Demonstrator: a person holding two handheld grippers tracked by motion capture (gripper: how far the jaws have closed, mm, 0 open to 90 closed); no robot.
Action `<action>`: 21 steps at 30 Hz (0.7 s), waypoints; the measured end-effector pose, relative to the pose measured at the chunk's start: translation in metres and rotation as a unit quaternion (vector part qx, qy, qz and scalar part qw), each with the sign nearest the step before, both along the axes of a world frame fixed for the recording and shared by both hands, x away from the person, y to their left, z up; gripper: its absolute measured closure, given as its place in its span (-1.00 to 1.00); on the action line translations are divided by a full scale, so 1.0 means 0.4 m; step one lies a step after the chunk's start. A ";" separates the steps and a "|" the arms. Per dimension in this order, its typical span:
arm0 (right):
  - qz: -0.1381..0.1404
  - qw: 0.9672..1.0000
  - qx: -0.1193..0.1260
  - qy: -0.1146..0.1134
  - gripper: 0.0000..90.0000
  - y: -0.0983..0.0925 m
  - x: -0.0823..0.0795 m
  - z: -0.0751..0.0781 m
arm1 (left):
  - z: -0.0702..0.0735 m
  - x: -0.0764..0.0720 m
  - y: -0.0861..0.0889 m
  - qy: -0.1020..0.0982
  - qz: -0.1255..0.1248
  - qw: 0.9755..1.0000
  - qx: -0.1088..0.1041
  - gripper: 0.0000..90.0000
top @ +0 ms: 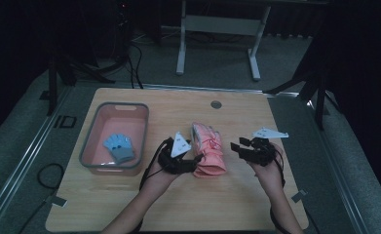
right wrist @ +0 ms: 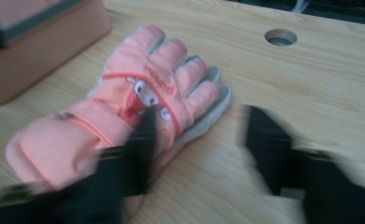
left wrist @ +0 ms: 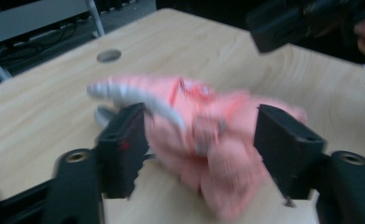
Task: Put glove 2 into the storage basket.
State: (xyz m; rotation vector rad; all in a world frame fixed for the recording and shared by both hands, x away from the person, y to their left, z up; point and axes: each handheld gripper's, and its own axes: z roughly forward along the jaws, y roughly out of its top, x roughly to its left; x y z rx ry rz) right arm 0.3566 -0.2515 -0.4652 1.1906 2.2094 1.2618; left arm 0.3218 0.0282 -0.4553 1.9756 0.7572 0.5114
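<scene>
One pink glove [top: 209, 150] lies between two claws, left [top: 196, 163] straddling its cuff unpinched, right [top: 238, 146] spread empty.

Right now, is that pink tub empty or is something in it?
Not empty: a small blue glove lies on the floor of the pink tub.

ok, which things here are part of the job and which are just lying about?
In play:
- pink glove, between the left gripper's jaws
- right gripper, beside the glove
- pink bin
- blue glove, in the bin

Lying about:
- round hole in the table
- white desk frame behind the table
</scene>
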 end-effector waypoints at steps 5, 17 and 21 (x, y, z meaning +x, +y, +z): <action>0.006 1.000 0.007 0.008 0.41 0.041 0.034 0.000 | -0.012 0.090 -0.061 0.047 0.021 0.999 0.018 0.02; 0.003 0.992 0.032 0.120 0.03 0.084 0.102 -0.123 | -0.136 0.161 -0.051 0.171 0.104 0.980 0.007 -0.37; -0.003 0.985 0.053 0.162 -0.03 0.081 0.120 -0.160 | -0.174 0.184 -0.047 0.232 0.102 0.967 -0.021 -0.43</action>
